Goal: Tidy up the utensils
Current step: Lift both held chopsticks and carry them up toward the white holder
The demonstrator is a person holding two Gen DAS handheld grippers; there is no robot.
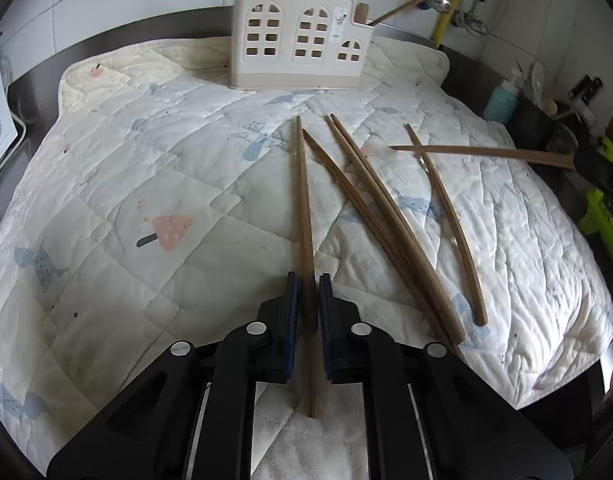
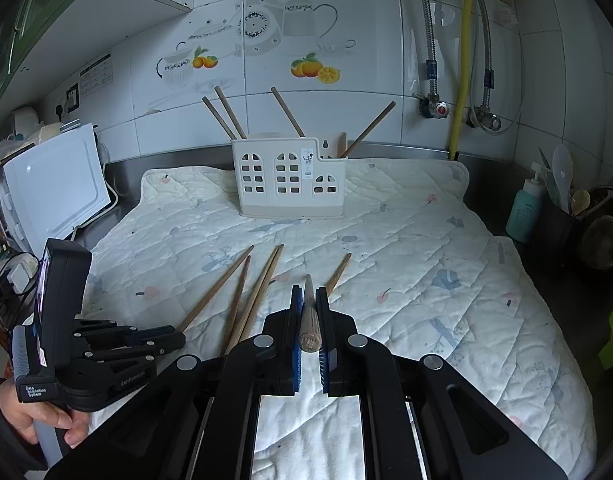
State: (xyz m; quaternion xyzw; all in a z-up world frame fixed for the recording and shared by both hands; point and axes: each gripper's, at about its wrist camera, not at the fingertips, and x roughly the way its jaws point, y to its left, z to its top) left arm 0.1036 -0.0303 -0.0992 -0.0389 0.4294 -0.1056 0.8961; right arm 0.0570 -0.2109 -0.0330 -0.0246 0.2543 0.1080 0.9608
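Observation:
Several brown wooden chopsticks lie on a quilted mat (image 1: pixel 146 168). My left gripper (image 1: pixel 306 280) has its pads on either side of one chopstick (image 1: pixel 304 200) that still lies on the mat; the pads look close but a thin gap shows. My right gripper (image 2: pixel 309 294) is shut on a chopstick (image 2: pixel 308 316), held above the mat and pointing forward; it shows at the right of the left wrist view (image 1: pixel 482 153). A cream utensil holder (image 2: pixel 286 178) with window cutouts stands at the mat's far edge, with several chopsticks upright in it.
A tiled wall with pipes and a yellow hose (image 2: pixel 464 60) rises behind. A white appliance (image 2: pixel 54 188) sits left. A teal bottle (image 2: pixel 524 210) and a dark pot of utensils (image 2: pixel 566 216) stand right. The left gripper's body (image 2: pixel 86 340) shows low left in the right wrist view.

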